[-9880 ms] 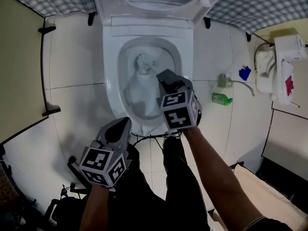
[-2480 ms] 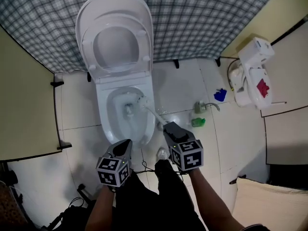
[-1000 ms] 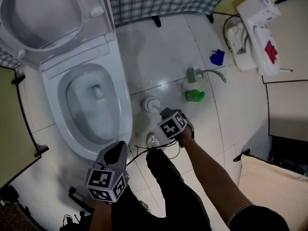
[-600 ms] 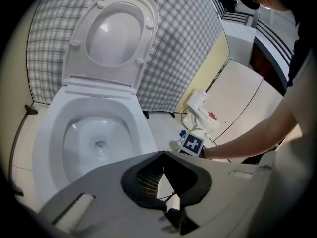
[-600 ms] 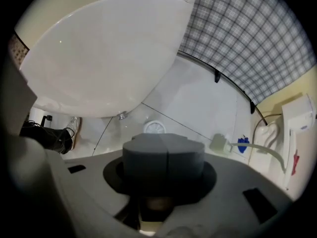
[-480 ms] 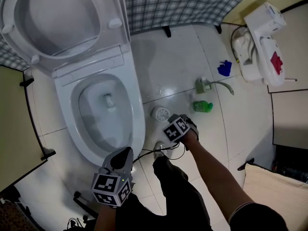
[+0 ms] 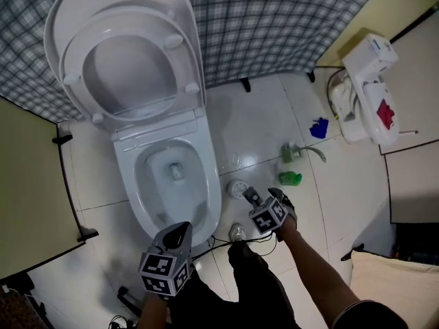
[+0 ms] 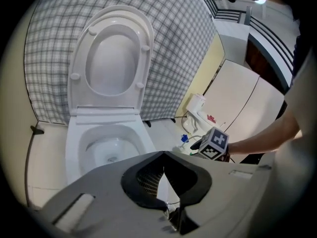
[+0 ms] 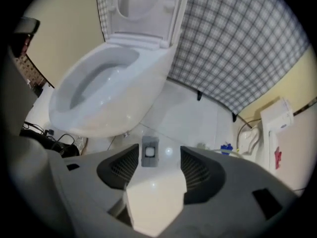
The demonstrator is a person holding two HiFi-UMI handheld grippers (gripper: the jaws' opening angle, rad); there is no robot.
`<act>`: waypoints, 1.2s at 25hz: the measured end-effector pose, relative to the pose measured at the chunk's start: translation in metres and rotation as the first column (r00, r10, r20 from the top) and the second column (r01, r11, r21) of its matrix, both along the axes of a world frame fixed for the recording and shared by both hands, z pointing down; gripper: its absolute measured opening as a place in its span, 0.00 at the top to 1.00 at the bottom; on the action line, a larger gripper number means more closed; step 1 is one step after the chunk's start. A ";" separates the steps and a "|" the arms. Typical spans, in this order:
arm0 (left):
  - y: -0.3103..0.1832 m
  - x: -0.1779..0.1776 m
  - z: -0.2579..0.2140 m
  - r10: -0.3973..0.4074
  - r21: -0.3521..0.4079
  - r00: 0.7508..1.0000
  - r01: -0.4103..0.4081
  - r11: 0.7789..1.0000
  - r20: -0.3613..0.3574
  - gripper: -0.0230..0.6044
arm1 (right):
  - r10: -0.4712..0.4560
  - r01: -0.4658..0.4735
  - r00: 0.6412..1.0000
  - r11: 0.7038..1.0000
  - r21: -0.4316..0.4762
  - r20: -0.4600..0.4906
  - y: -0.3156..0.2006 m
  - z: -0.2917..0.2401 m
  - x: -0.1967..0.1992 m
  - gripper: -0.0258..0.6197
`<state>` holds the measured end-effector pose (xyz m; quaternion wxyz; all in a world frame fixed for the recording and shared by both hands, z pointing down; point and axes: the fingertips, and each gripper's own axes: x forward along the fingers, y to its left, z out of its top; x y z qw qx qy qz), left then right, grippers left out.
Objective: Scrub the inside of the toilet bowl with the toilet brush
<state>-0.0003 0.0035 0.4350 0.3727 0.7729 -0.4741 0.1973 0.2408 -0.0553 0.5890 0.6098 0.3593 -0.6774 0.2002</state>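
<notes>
The white toilet (image 7: 213,190) stands with lid and seat up, its bowl empty. The toilet brush stands in its round holder (image 7: 238,188) on the floor, right of the bowl. My right gripper (image 7: 250,197) hangs just above it, pointing steeply down. Its jaws have just been opening and stand open. The brush's grey handle end (image 9: 150,151) shows below and between them, touched by neither pad. My left gripper (image 7: 182,229) is shut and empty in front of the bowl. In the left gripper view its tips (image 8: 163,158) meet below the bowl rim (image 8: 74,143).
A green bottle (image 7: 289,178), a grey hose fitting (image 7: 295,153) and a blue item (image 7: 319,127) lie on the tiles to the right. A white unit (image 7: 367,81) sits by the right wall. Cables (image 7: 226,242) trail by my foot. A partition (image 7: 27,184) is on the left.
The brush went from the bowl into its floor holder. Over the last second the right gripper's jaws spread off the handle and it rose. The left gripper also rose.
</notes>
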 end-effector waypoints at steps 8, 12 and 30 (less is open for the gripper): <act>0.056 -0.009 0.068 -0.070 0.253 0.995 0.086 0.964 -0.071 0.95 | -0.246 0.068 0.939 0.816 0.575 0.239 0.024 -0.073 -0.077 0.91; 0.083 -0.030 0.020 -0.103 0.384 0.991 0.130 0.914 -0.090 0.95 | -0.450 0.088 0.831 0.687 0.721 0.327 0.075 -0.159 -0.143 0.91; 0.122 -0.078 -0.236 -0.165 0.737 0.981 0.187 0.650 -0.104 0.95 | -0.686 -0.196 0.326 0.624 0.757 0.650 0.151 -0.433 -0.220 0.95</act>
